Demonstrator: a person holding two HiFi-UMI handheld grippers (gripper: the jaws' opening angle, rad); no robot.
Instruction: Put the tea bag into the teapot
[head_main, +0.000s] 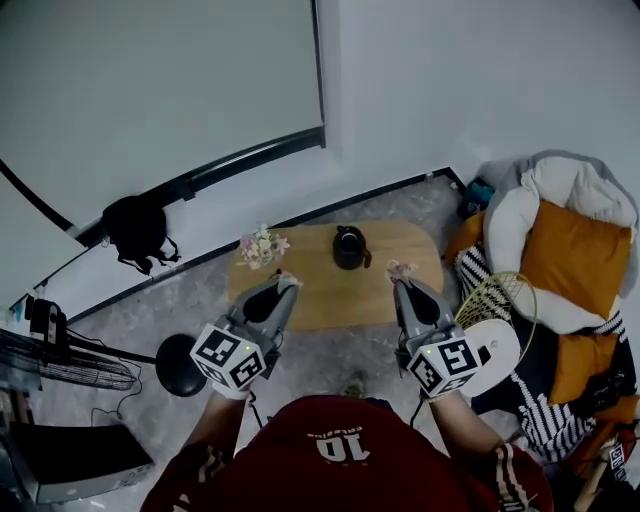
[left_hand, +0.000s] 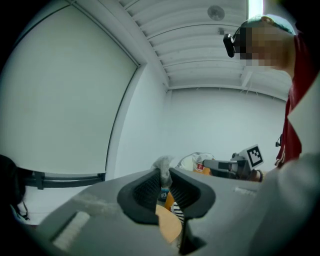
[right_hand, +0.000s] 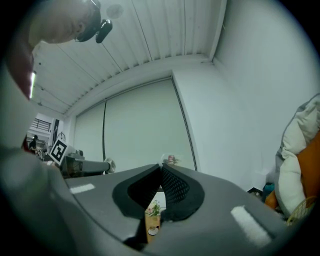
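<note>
A black teapot (head_main: 349, 247) stands at the back middle of the oval wooden table (head_main: 330, 295). My left gripper (head_main: 287, 281) is held up above the table's left part, shut on a crumpled grey-white tea bag (left_hand: 163, 164) that sticks up between its pads. My right gripper (head_main: 399, 277) is raised above the table's right part, its jaws together on a small pinkish-white scrap (right_hand: 171, 160) at the tips. Both grippers sit in front of the teapot, one on each side, and point up and away in their own views. The scrap (head_main: 401, 267) also shows from above.
A small bunch of flowers (head_main: 262, 246) stands at the table's back left. A lounge seat with white and orange cushions (head_main: 572, 250) and a racket (head_main: 500, 297) are at the right. A black round base (head_main: 178, 364) and a dark bag (head_main: 136, 229) lie on the floor at left.
</note>
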